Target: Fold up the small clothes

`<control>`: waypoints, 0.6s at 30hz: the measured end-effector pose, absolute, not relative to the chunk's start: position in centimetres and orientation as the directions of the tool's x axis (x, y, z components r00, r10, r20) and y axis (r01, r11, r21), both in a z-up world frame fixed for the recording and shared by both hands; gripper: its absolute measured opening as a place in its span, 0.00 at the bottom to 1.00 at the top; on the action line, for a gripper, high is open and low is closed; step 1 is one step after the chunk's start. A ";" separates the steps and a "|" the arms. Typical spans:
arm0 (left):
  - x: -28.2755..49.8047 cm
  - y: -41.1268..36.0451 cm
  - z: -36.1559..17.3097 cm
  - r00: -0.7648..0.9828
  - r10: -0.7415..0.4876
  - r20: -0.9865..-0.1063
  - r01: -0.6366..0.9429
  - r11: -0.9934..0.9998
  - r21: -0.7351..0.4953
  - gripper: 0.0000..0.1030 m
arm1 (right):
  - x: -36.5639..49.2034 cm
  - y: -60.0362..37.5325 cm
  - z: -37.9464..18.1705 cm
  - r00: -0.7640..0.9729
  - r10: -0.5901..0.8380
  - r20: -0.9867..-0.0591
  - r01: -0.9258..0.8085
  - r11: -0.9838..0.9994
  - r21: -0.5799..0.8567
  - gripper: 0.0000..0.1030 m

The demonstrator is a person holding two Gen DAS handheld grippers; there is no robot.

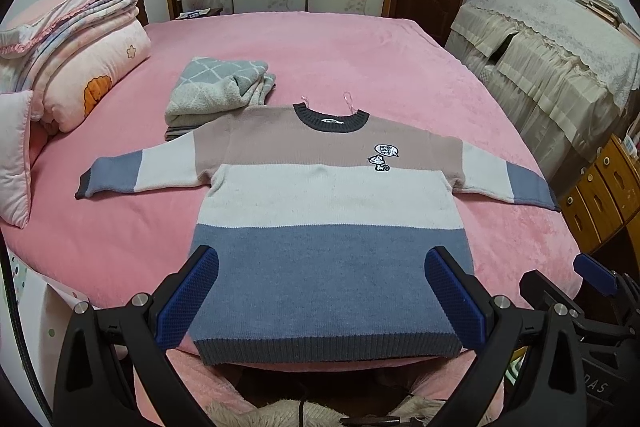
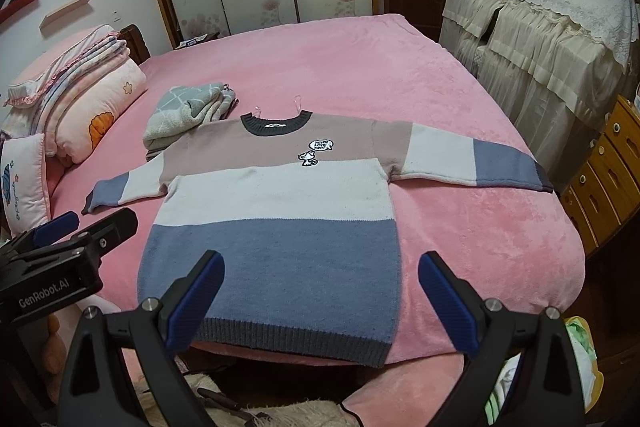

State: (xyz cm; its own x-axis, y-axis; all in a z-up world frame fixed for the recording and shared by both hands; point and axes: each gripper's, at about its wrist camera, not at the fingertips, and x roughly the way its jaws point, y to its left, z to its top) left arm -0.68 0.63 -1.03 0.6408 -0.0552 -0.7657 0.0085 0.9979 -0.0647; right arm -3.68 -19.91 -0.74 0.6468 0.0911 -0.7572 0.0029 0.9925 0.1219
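Observation:
A small knit sweater [image 1: 320, 195] [image 2: 276, 195] in pink, white and blue bands lies flat, face up, on the pink bed [image 1: 320, 51] [image 2: 360, 67], sleeves spread, dark hem at the near edge. My left gripper [image 1: 320, 291] hovers open above the hem, its blue pads [image 1: 188, 299] wide apart with nothing between them. My right gripper [image 2: 320, 295] is open too, over the sweater's lower right corner. In the left wrist view the right gripper [image 1: 592, 275] shows at the right edge; the left gripper [image 2: 80, 227] shows at the left of the right wrist view.
A folded grey-green checked garment [image 1: 220, 91] [image 2: 188, 111] lies just behind the sweater's left shoulder. Folded quilts and pillows [image 1: 76, 67] [image 2: 80, 95] sit at the bed's left. A lace-covered cabinet [image 1: 552, 55] and wooden drawers [image 1: 600, 195] stand to the right.

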 end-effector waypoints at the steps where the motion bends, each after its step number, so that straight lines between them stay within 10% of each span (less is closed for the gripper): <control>1: -0.7 0.6 -1.0 0.641 -0.055 -0.765 0.007 0.998 -0.065 1.00 | -3.7 -19.9 -0.7 0.648 0.090 -0.757 0.003 0.993 0.120 0.95; 18: -0.3 0.7 -1.3 0.625 -0.060 -0.778 0.013 0.998 -0.067 0.99 | -3.3 -20.0 -1.8 0.630 0.110 -0.769 -0.005 0.991 0.137 0.95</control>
